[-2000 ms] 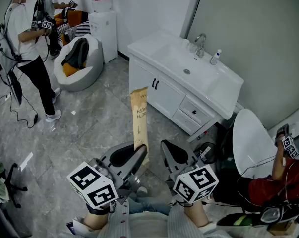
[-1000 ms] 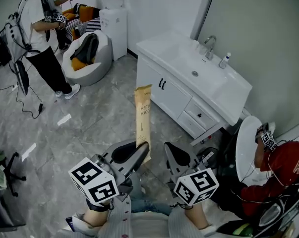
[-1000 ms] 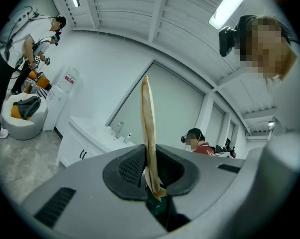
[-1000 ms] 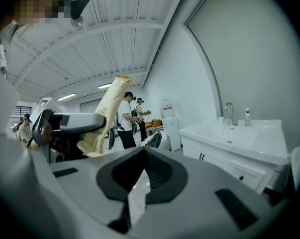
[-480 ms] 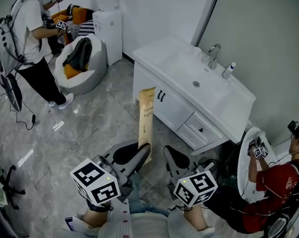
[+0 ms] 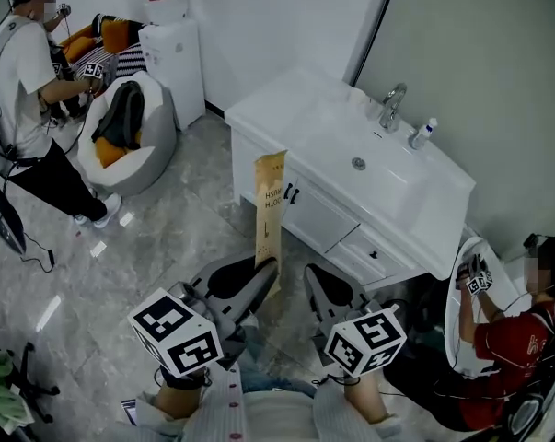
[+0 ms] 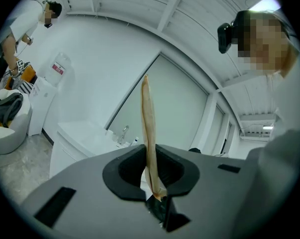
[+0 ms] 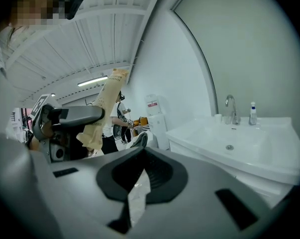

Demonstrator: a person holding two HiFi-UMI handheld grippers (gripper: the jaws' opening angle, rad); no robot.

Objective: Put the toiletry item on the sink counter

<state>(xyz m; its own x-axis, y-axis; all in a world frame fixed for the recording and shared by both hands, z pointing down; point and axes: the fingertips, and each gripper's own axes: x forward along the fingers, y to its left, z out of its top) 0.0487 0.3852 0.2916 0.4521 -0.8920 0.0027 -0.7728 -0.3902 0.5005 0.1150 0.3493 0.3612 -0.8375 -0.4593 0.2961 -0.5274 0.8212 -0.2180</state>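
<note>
A brown-paper toothbrush package [image 6: 269, 219] is gripped at its lower end by the clenched jaws of the left gripper [image 6: 262, 273]. It is held upright, its long axis near vertical and its printed face turned to the head view. The white sink counter [image 6: 447, 201] lies ahead and to the right of the package, apart from it, with its cabinet front seen behind the paper. The right gripper [image 6: 321, 288] is carried nearer the counter, its jaws closed together with nothing between them. A faucet [image 6: 394, 104] and a small bottle [image 6: 422, 133] are seen at the counter's back edge, beside the wall. Judged from this, the package must be carried forward and rightward past the counter's front edge. It could then be tipped from upright to flat on a bare strip of counter beside the basin.
</note>
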